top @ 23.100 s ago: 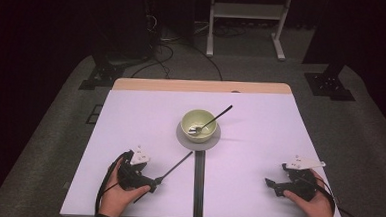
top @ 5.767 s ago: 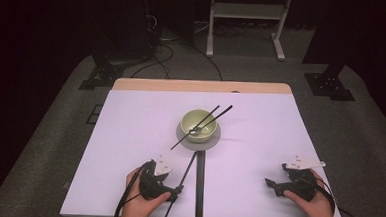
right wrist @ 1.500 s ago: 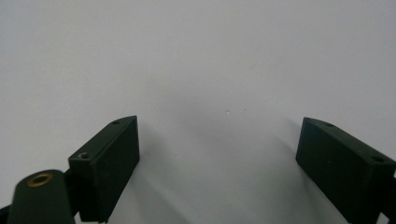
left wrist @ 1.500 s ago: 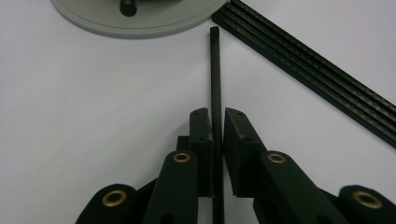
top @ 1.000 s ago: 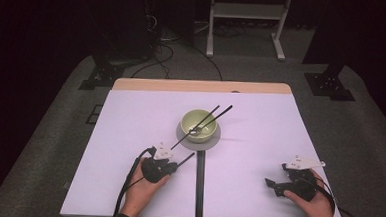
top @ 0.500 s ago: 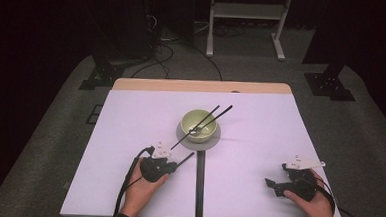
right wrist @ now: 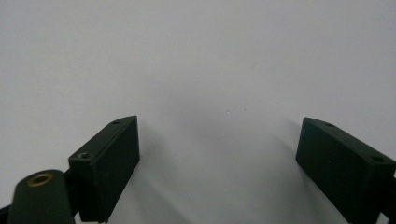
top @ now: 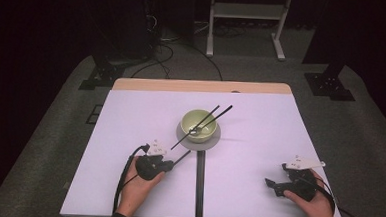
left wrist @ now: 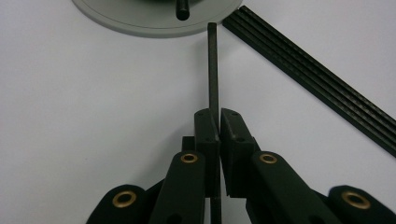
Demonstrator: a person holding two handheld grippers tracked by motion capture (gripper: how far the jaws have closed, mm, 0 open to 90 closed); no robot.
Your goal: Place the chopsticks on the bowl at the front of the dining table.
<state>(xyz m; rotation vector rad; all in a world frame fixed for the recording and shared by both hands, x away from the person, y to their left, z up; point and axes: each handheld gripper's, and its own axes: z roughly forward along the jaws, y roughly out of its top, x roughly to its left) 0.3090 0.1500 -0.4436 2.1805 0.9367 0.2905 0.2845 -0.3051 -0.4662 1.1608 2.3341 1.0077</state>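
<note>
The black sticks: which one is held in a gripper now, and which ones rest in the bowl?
The stick clamped in the left gripper lies low over the table, short of the grey plate. The two others lean in the green bowl.

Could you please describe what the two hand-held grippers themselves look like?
The left gripper has flat black rectangular jaws on black links with brass-coloured pivots. The right gripper has the same black blocks. In the high view, each carries a pale three-cornered plate and a trailing black cable.

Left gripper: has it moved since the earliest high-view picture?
Yes. The left gripper, shut on a chopstick, now sits nearer the table's centre seam and the bowl.
</note>
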